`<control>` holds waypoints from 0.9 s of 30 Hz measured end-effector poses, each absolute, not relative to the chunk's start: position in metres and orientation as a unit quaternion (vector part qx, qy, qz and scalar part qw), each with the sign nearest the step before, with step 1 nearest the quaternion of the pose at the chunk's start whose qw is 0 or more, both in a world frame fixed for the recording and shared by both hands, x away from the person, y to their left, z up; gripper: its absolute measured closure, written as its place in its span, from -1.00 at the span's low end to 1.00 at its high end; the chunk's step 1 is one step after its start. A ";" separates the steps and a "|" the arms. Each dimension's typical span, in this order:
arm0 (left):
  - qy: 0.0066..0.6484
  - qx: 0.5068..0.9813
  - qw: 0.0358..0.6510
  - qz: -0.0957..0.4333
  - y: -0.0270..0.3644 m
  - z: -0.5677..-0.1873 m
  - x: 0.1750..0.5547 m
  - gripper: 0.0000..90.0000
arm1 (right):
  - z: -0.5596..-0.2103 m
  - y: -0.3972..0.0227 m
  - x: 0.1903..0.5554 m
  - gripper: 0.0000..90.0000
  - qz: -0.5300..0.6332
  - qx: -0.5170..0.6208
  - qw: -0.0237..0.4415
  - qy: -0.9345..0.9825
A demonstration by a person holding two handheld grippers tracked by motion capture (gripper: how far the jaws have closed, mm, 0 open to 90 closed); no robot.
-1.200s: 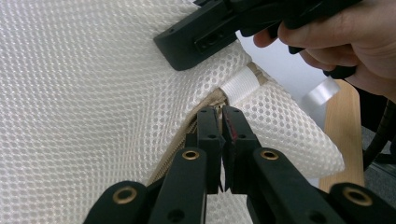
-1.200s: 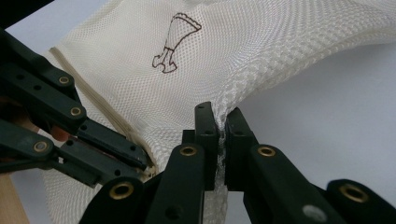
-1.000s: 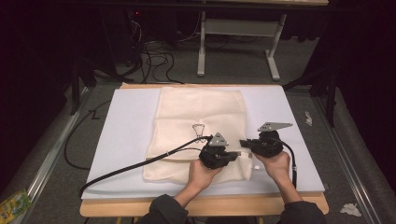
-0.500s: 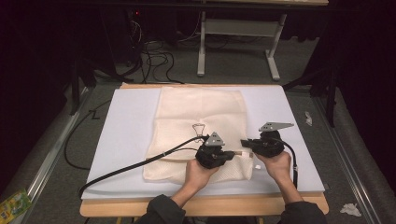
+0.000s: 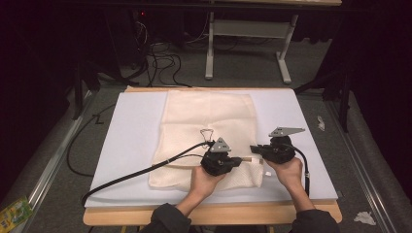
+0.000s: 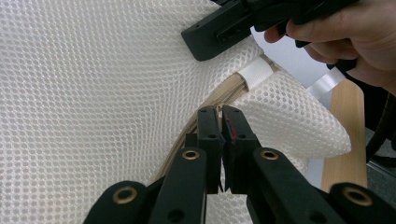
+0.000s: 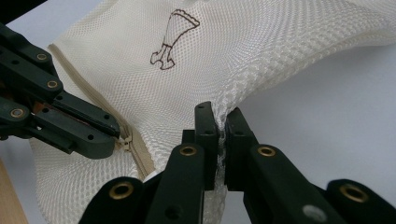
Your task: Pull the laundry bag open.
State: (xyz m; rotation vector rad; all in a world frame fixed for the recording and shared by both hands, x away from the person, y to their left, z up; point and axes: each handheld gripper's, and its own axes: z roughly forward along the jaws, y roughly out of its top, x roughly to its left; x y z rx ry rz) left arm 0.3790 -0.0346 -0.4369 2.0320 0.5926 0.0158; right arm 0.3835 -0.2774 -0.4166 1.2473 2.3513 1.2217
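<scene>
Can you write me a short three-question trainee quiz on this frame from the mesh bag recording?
1. True or false: the right tongs are clamped on the edge of the mesh laundry bag.
2. In the right gripper view, what are the left tongs closed on? A) a cable B) the zipper pull C) the table edge
3. Fill in: the bag lies on a ___ mat that covers the wooden table.

Key: 1 true; the mesh bunches between the closed jaws. 2 B; the tips meet at the pull on the beige zipper tape. 3 white.
</scene>
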 end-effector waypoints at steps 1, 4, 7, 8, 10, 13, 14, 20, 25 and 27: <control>0.244 0.836 0.491 0.007 -0.034 -0.437 0.379 0.94 | -0.417 -0.277 0.383 0.96 0.414 0.424 0.107 0.798; 0.244 0.836 0.491 0.008 -0.032 -0.436 0.379 0.94 | -0.417 -0.277 0.384 0.96 0.414 0.422 0.108 0.800; 0.244 0.835 0.492 0.010 -0.030 -0.435 0.378 0.94 | -0.417 -0.277 0.384 0.96 0.415 0.422 0.106 0.799; 0.244 0.835 0.493 0.011 -0.030 -0.435 0.378 0.94 | -0.417 -0.277 0.384 0.96 0.414 0.422 0.106 0.800; 0.244 0.836 0.491 0.012 -0.029 -0.436 0.378 0.94 | -0.418 -0.276 0.384 0.96 0.414 0.422 0.106 0.800; 0.245 0.835 0.492 0.011 -0.027 -0.436 0.378 0.94 | -0.418 -0.277 0.384 0.96 0.414 0.422 0.104 0.800; 0.245 0.835 0.492 0.011 -0.026 -0.436 0.378 0.94 | -0.418 -0.276 0.384 0.96 0.414 0.421 0.104 0.801; 0.247 0.835 0.493 0.012 -0.022 -0.435 0.377 0.94 | -0.419 -0.276 0.384 0.96 0.413 0.420 0.104 0.801; 0.245 0.835 0.493 0.013 -0.021 -0.435 0.377 0.94 | -0.419 -0.276 0.384 0.96 0.413 0.420 0.103 0.802; 0.244 0.835 0.493 0.014 -0.020 -0.434 0.376 0.94 | -0.419 -0.276 0.384 0.96 0.413 0.420 0.103 0.802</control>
